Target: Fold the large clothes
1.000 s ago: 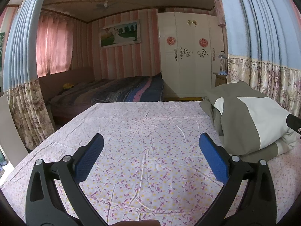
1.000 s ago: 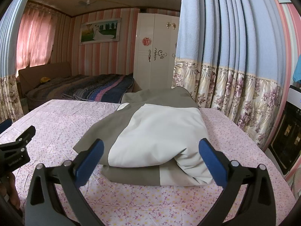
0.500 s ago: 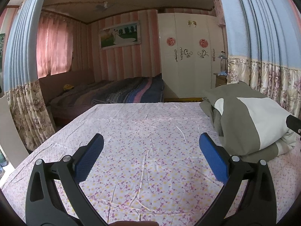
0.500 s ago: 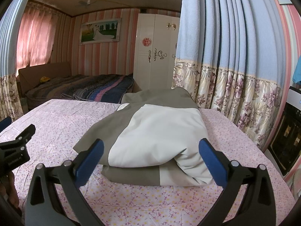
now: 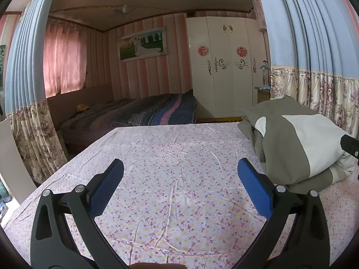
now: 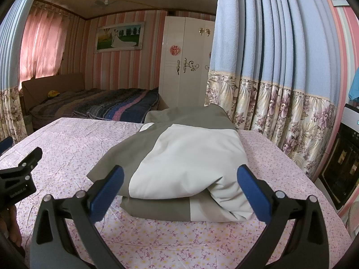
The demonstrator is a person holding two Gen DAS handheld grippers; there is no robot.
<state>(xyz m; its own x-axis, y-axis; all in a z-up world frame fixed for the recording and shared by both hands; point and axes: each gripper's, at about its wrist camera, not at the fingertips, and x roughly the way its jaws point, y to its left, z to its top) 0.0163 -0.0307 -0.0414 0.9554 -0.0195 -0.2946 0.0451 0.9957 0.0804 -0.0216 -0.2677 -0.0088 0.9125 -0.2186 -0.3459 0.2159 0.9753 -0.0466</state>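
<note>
A large garment in olive grey and cream [image 6: 186,157] lies folded into a thick bundle on the floral sheet [image 6: 67,148]. In the left wrist view the garment [image 5: 298,143] lies at the right. My right gripper [image 6: 179,181] is open, hovering just in front of the bundle, its blue pads either side of the near edge, not touching. My left gripper [image 5: 179,177] is open and empty over bare sheet [image 5: 175,157], left of the bundle. The left gripper also shows in the right wrist view [image 6: 20,177].
Blue and floral curtains [image 6: 269,78] hang close on the right. The sheet's far edge [image 5: 175,126] drops to a second bed [image 5: 139,112] and a white wardrobe [image 5: 226,65]. A black appliance [image 6: 345,163] stands at far right.
Both views barely shift. The left gripper has drifted slightly down and back at the left edge of the right wrist view. The garment has not moved.
</note>
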